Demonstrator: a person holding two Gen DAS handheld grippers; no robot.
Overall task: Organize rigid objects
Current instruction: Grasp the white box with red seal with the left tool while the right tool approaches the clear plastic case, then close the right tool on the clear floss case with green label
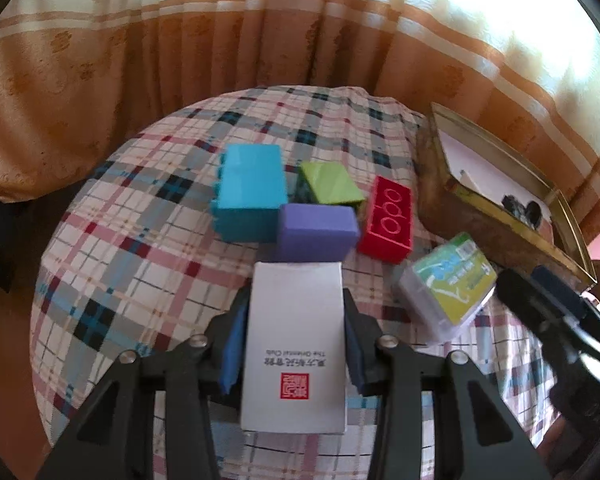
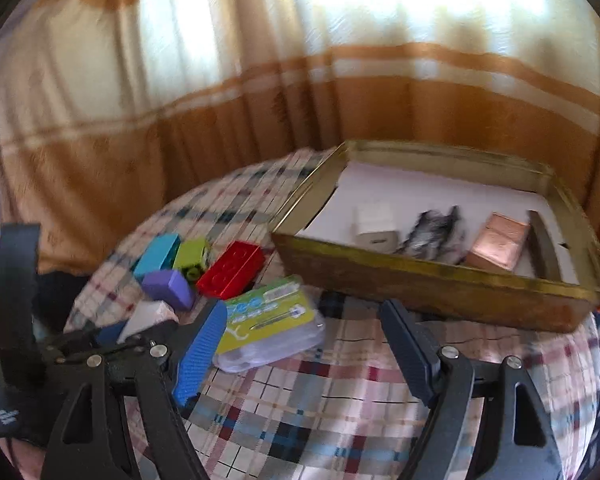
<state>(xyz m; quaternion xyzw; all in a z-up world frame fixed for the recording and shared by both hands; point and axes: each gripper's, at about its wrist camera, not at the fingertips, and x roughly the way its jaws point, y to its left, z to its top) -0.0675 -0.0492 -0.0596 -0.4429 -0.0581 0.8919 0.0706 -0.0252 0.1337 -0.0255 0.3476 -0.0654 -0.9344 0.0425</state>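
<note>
My left gripper (image 1: 294,344) is shut on a white card box (image 1: 296,344) and holds it over the plaid tablecloth (image 1: 140,264). Just beyond it lie a purple block (image 1: 318,232), a blue block (image 1: 250,196), a green block (image 1: 330,182) and a red brick (image 1: 388,220). A clear case with a green label (image 1: 448,284) lies to the right. My right gripper (image 2: 304,344) is open and empty, with the clear case (image 2: 268,320) beside its left finger. A gold tin tray (image 2: 440,280) stands ahead of it. The white box (image 2: 148,316) shows at left.
The tray (image 1: 496,216) holds a white charger (image 2: 374,226), a dark crumpled object (image 2: 434,232) and a copper-coloured box (image 2: 500,244) on white paper. An orange and cream curtain (image 1: 220,40) hangs behind the table. The right gripper's body (image 1: 560,320) shows in the left wrist view.
</note>
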